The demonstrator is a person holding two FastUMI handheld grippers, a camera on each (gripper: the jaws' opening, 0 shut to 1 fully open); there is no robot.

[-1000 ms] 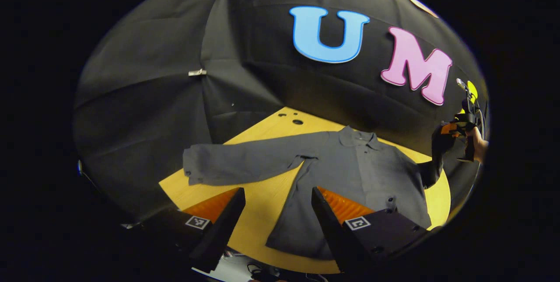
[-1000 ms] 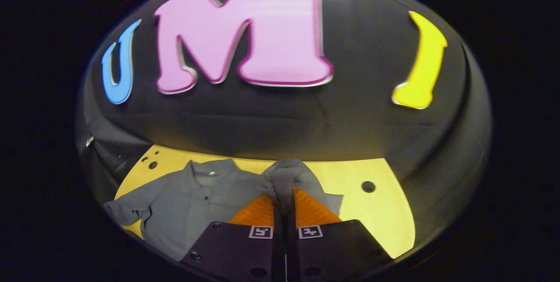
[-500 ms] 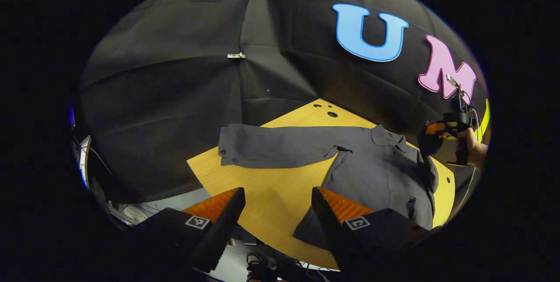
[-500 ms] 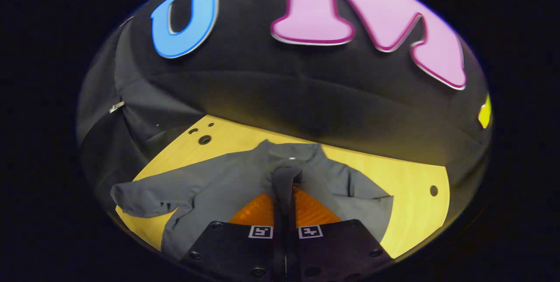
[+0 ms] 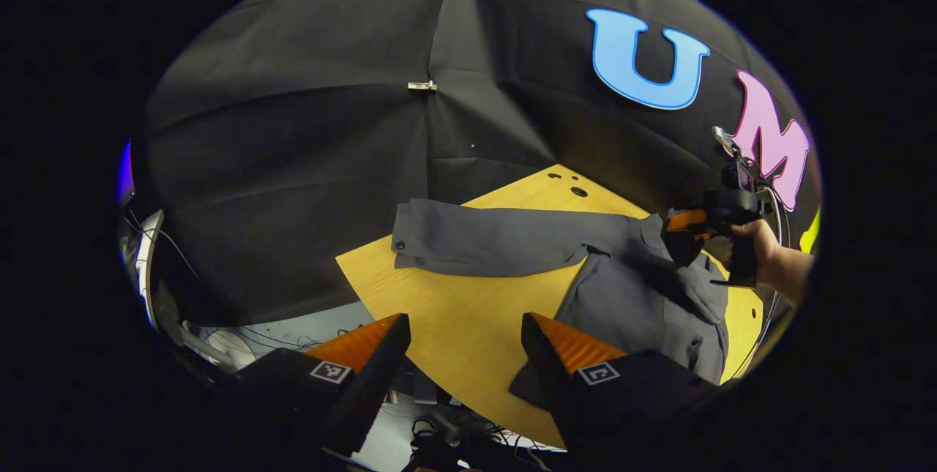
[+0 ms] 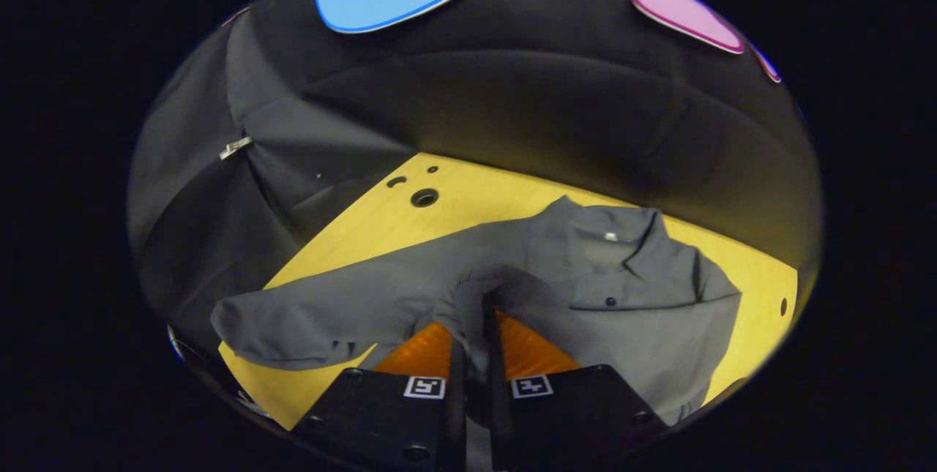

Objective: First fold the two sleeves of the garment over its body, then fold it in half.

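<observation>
Your right tool (image 6: 472, 326) grips the shirt (image 6: 585, 289) sleeve; your left tool (image 5: 461, 333) gapes wide above the table (image 5: 454, 311).

Each tool carries a dark housing with small square black-and-white markers and round screws. The right tool (image 5: 677, 227) trails thin cables above a bare hand (image 5: 754, 241).

Matt cloth shirt (image 6: 644, 326), smooth wooden table (image 5: 454, 311)

Booth interior — backdrop and furniture
Black cloth wall (image 5: 293, 150), creased, clipped at a seam (image 5: 422, 85); pale wooden tabletop (image 5: 454, 311) with drilled holes (image 6: 424, 197); cables (image 5: 439, 435) below.
</observation>
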